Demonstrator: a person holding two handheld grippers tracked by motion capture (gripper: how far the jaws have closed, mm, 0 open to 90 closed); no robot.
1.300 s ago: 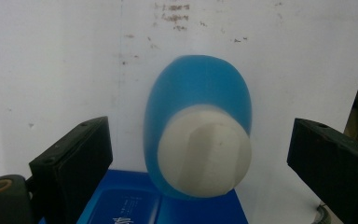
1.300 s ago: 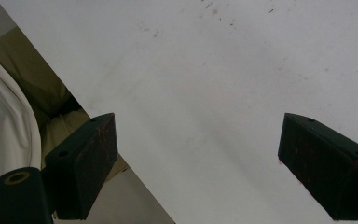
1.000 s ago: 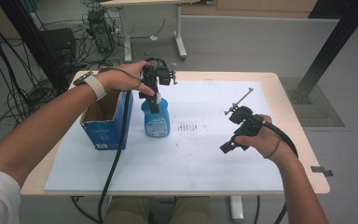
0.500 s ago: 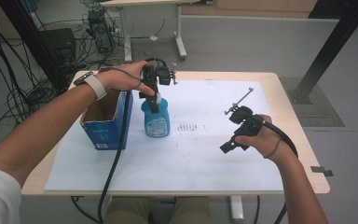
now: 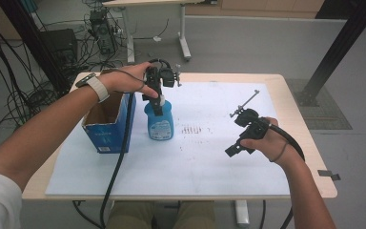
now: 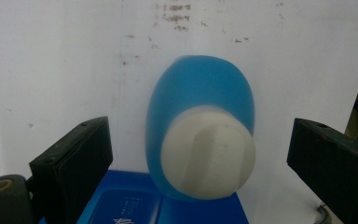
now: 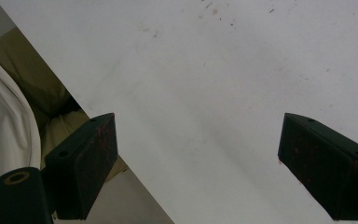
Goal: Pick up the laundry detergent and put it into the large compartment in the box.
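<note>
As a second ago, left hand-held gripper [image 5: 158, 106] over blue bottle [image 5: 160, 123]; unmoved.

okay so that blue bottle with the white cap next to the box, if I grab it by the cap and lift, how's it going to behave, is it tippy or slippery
The blue bottle stands upright, taller than wide, so a sideways nudge could probably tip it. Its body looks smooth and rounded, likely slick; the white cap seems the easier hold. The left claw sits open with a jaw on either side of the cap, so nothing steadies the bottle yet.

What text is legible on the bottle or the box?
No text can be read.
Blue bottle: pale label on its front, print too small to read.
Blue box: white print low on its front, blurred; in the left gripper view also unreadable.
</note>
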